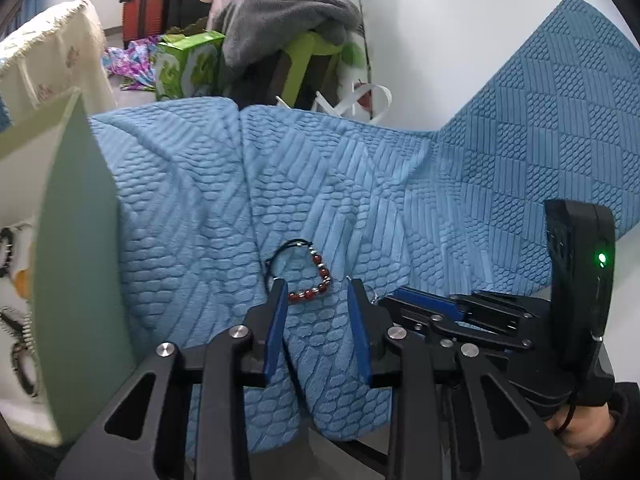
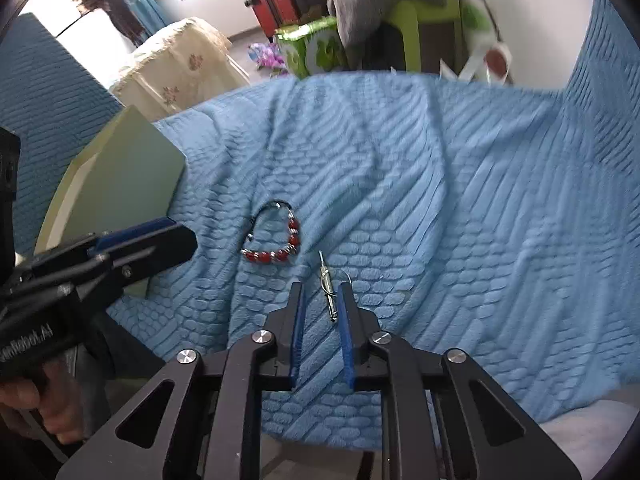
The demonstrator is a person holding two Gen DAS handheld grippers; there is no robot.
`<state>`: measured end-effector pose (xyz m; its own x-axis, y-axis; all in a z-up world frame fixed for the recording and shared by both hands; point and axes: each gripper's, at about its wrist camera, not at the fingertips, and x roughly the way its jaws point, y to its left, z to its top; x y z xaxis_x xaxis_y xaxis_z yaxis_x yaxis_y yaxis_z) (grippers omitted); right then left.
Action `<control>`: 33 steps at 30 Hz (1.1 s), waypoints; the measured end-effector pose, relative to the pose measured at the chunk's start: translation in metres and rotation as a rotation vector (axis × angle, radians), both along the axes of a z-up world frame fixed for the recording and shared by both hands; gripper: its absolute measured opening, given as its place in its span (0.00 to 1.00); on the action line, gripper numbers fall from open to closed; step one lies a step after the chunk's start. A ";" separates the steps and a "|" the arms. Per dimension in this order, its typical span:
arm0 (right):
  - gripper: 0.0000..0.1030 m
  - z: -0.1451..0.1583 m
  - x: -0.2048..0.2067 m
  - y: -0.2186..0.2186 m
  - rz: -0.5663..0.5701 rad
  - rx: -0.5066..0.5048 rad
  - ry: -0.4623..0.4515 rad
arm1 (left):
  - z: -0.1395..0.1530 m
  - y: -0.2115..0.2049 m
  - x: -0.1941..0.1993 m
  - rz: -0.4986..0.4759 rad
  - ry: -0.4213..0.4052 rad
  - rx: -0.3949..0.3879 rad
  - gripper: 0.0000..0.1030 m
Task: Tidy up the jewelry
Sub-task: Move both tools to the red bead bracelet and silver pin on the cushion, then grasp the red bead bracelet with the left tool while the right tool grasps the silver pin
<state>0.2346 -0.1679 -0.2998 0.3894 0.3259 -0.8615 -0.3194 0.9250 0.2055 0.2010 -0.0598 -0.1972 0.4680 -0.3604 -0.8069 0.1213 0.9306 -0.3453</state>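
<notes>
A red-bead bracelet (image 1: 310, 278) with a black cord lies on the blue textured blanket (image 1: 440, 200); it also shows in the right wrist view (image 2: 280, 240). My left gripper (image 1: 318, 288) is open, its left finger touching the bracelet's near end. A small silver pendant with a ring (image 2: 330, 288) lies between the fingers of my right gripper (image 2: 322, 292), which is open around it. The pale green jewelry box (image 1: 76, 240) stands open at the left, with dark bracelets (image 1: 18, 344) inside. My right gripper shows in the left wrist view (image 1: 404, 296); my left gripper shows in the right wrist view (image 2: 176, 232).
The box lid (image 2: 128, 176) stands upright left of the bracelet. Behind the blanket are a green carton (image 1: 188, 64), a green stool under grey clothes (image 1: 304, 52), a red suitcase (image 1: 144, 16) and a cream-covered table (image 1: 52, 52). The blanket rises up at the right.
</notes>
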 end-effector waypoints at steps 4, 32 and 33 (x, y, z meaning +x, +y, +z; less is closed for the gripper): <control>0.13 -0.009 0.006 0.008 0.037 -0.014 0.007 | -0.010 -0.001 0.007 0.004 0.028 -0.003 0.25; 0.02 -0.001 0.013 -0.011 -0.035 -0.039 -0.051 | -0.036 -0.033 0.026 -0.139 0.044 0.131 0.20; 0.02 -0.001 0.013 -0.013 -0.042 -0.033 -0.049 | -0.037 -0.036 0.027 -0.148 0.040 0.149 0.20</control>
<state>0.2480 -0.1808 -0.3012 0.4446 0.2796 -0.8510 -0.2889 0.9440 0.1592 0.2275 -0.0953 -0.2342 0.3856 -0.2980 -0.8732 0.2492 0.9449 -0.2124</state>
